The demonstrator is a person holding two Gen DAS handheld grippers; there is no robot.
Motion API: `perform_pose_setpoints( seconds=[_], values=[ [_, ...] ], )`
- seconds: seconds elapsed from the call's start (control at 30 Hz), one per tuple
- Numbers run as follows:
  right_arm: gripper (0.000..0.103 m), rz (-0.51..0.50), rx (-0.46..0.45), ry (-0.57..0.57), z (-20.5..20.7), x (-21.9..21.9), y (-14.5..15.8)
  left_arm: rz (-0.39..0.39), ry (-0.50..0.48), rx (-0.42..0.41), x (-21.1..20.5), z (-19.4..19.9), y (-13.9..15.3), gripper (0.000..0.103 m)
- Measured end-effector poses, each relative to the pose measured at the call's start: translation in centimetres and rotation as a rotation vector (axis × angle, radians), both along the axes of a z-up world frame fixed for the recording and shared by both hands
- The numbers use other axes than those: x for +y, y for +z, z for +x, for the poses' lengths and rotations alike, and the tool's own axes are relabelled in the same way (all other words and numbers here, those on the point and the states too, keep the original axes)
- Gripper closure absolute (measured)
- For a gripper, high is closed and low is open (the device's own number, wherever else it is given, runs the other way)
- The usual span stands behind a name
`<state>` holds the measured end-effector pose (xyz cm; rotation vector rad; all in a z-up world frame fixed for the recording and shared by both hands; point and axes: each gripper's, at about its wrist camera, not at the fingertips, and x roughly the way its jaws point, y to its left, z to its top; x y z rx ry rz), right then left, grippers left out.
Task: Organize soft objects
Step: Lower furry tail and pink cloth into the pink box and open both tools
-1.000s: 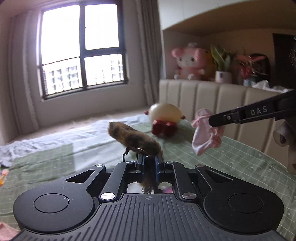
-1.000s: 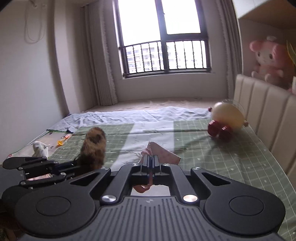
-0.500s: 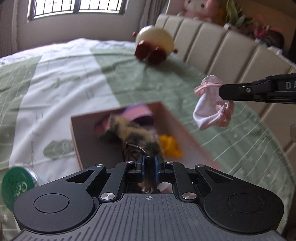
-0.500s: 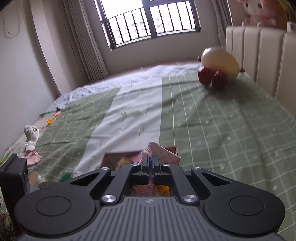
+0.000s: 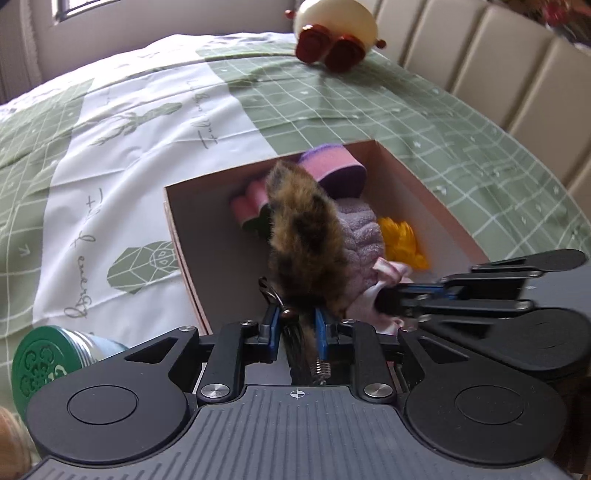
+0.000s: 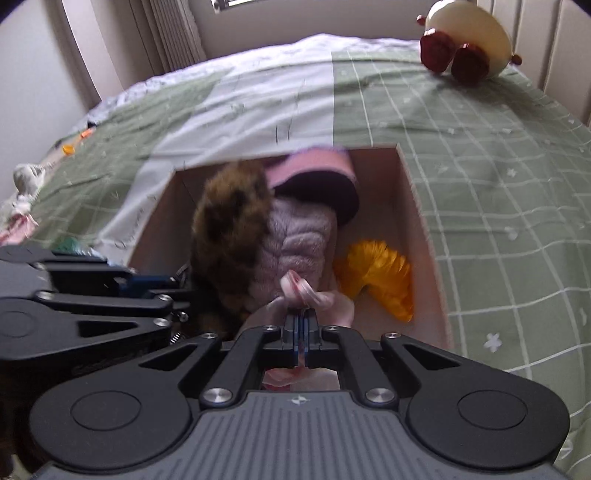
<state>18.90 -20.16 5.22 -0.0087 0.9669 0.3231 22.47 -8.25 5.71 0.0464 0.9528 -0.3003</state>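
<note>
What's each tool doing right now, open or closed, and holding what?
Left tool: closed on the brown furry tail, over the box.
Right tool: closed on the pink cloth, over the same box.

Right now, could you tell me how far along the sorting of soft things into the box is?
Done: a purple-pink sponge, lilac plush and yellow item lie in the box. In hand: the left gripper holds a brown fur toy, the right gripper a pink cloth, both over the box. Left: release both; the round cream toy lies on the bed.
</note>
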Motion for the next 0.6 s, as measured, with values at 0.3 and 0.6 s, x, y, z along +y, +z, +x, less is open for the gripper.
perform_pose_setpoints(
  seconds=[0.3, 0.6],
  values=[
    [0.099, -0.062, -0.031, 0.017, -0.3, 1.5, -0.4, 0.079, -0.021, -0.023, -0.7, 0.4, -0.4, 0.081],
    [0.099, -0.048, -0.040, 0.024, 0.5, 2.5, -0.6, 0.118, 0.006, -0.052, 0.3, 1.2, -0.7, 0.086]
  ],
)
